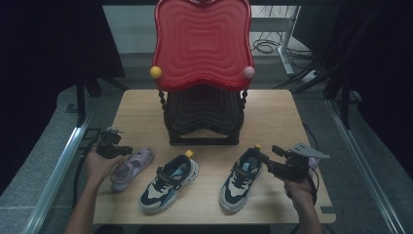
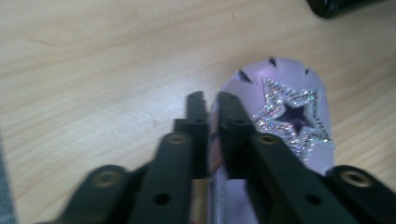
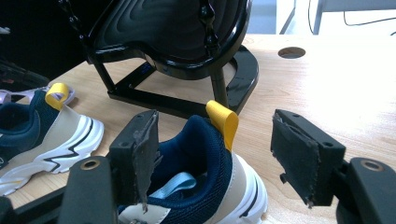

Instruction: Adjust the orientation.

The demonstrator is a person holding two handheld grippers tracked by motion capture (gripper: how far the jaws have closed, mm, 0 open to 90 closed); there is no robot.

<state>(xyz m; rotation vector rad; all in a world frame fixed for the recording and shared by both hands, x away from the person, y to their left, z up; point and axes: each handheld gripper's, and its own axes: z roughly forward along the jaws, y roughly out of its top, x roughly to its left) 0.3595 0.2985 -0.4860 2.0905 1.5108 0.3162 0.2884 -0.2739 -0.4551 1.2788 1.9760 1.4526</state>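
A lilac shoe (image 1: 130, 168) with a glitter star (image 2: 289, 116) lies at the table's front left. My left gripper (image 1: 126, 150) is shut on the shoe's side edge (image 2: 215, 163), which runs between the two nearly closed jaws. Two navy-and-white sneakers with yellow heel tabs stand on the table, one at the middle (image 1: 168, 183) and one to the right (image 1: 241, 178). My right gripper (image 1: 267, 155) is open, one jaw on each side of the right sneaker's heel (image 3: 205, 144), by its yellow tab (image 3: 223, 120), without touching it.
A two-tier shoe rack stands at the back middle of the wooden table (image 1: 272, 112), with a red top shelf (image 1: 202, 44) and a black lower shelf (image 1: 204, 109) (image 3: 173, 28). The middle sneaker (image 3: 51, 130) lies to the left in the right gripper view. Cables lie on the floor beyond.
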